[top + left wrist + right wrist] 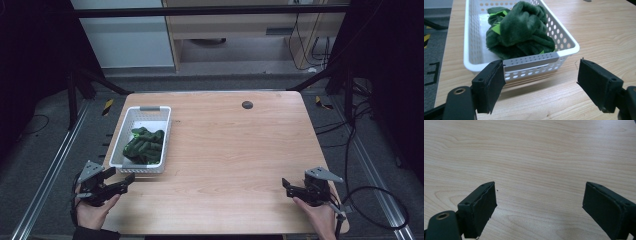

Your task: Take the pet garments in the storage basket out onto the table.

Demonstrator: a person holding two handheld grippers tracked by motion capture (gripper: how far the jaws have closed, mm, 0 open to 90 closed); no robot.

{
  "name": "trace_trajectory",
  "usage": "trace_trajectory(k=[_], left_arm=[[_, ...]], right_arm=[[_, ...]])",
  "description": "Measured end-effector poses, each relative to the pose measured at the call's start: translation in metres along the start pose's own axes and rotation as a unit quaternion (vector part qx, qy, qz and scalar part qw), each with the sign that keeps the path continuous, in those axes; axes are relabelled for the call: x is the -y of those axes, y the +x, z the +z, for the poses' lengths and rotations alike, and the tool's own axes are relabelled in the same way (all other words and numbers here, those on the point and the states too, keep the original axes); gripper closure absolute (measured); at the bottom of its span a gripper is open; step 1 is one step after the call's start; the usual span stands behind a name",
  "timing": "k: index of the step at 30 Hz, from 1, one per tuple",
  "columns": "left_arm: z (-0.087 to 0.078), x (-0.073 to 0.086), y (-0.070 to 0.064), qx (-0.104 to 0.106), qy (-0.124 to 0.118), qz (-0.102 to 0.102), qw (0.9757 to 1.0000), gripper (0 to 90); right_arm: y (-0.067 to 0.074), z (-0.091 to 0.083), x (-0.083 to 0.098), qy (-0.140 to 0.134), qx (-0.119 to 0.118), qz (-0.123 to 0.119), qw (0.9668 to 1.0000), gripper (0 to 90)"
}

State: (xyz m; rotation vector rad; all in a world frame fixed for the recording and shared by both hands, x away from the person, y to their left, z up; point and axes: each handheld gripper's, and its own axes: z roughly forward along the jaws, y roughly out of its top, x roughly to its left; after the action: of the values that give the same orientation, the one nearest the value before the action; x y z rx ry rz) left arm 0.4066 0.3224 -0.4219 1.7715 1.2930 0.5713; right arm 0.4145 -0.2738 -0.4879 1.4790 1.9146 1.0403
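A white perforated basket (129, 131) stands on the left part of the wooden surface (235, 150), its long side running away from the person, and it serves as the landmark here. Inside it, bunched toward the near end, lies a dark green plush cloth (144, 145) with a few bright green patches (in the left gripper view the cloth (521, 30) rises above the basket (529, 63) rim). The left gripper (121, 181) sits just in front of the basket's near left corner, held in the person's left hand (92, 210), and its fingers (490, 83) are spread wide with nothing between them; they point at the basket's near wall, close to it but not touching. The right gripper (288, 187) is well apart from the basket, off toward the near right corner of the surface, held in the right hand (320, 217). Its fingers (480, 207) are likewise spread wide and empty, over bare wood (536, 157). A small dark round disc (247, 105) sits beyond the basket, to its right, near the far edge.
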Motion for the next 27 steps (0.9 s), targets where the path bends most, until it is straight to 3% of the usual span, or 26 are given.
trace_trajectory(k=[15,27], left_arm=[[0.001,-0.022,-0.005,0.016,0.0,0.022,0.9996,20.5],[0.0,-0.046,0.004,0.012,0.007,0.033,0.9994,19.7]], right_arm=[[-0.001,-0.001,-0.001,-0.006,0.0,-0.003,1.0,11.1],[-0.001,0.0,-0.002,-0.005,0.001,-0.004,1.0,10.5]])
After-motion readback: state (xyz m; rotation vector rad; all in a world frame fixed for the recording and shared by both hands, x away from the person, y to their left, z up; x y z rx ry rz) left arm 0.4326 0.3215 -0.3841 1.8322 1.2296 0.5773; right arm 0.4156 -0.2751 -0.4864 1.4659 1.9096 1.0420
